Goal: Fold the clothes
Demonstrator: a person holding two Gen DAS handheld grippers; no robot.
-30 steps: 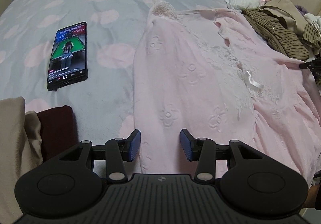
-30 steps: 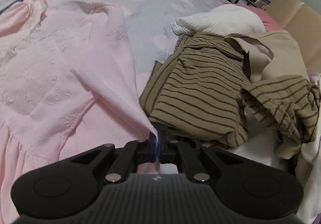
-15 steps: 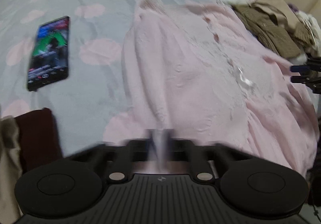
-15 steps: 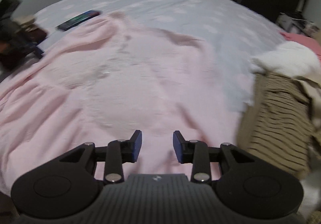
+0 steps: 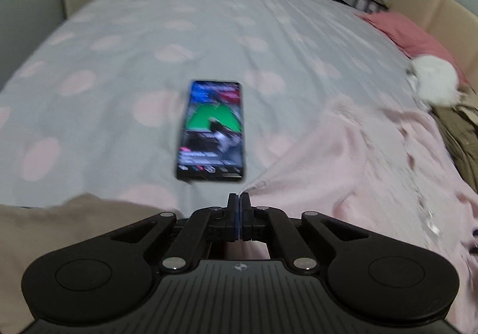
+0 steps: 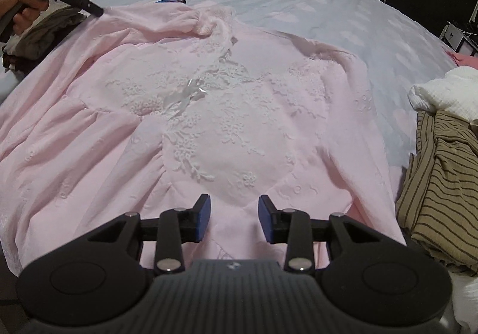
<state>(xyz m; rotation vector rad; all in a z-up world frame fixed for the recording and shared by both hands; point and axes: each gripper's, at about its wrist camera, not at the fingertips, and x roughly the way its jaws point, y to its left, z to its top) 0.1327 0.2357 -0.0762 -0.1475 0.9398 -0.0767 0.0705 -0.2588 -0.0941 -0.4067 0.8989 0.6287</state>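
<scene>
Pink dress (image 6: 227, 124) lies spread face-up on the bed (image 6: 328, 14), neck end far, skirt end near; long axis runs near-to-far in the right wrist view, slightly tilted left at the top.

Left gripper (image 5: 238, 199) is clamped on the tip of the dress's left sleeve (image 6: 143, 20). Cloth fans out rightward from the pinch, pulled taut. In the right wrist view the same gripper sits far left, at the sleeve end, w/ a hand (image 6: 21, 8) behind it.

Right gripper (image 6: 234, 208) has its fingers apart, nothing between them, hovering over the near middle of the dress, around the waist.

Key relation: sleeve stretches out left of the bodice, roughly crosswise to the long axis. Likely next move is bringing it rightward over the chest; left gripper already has it, so it's the one to go.

Phone (image 5: 212, 130) lies just left of the sleeve, striped top (image 6: 442, 184) just right of the dress. Could snag either if the pull goes wide.
</scene>
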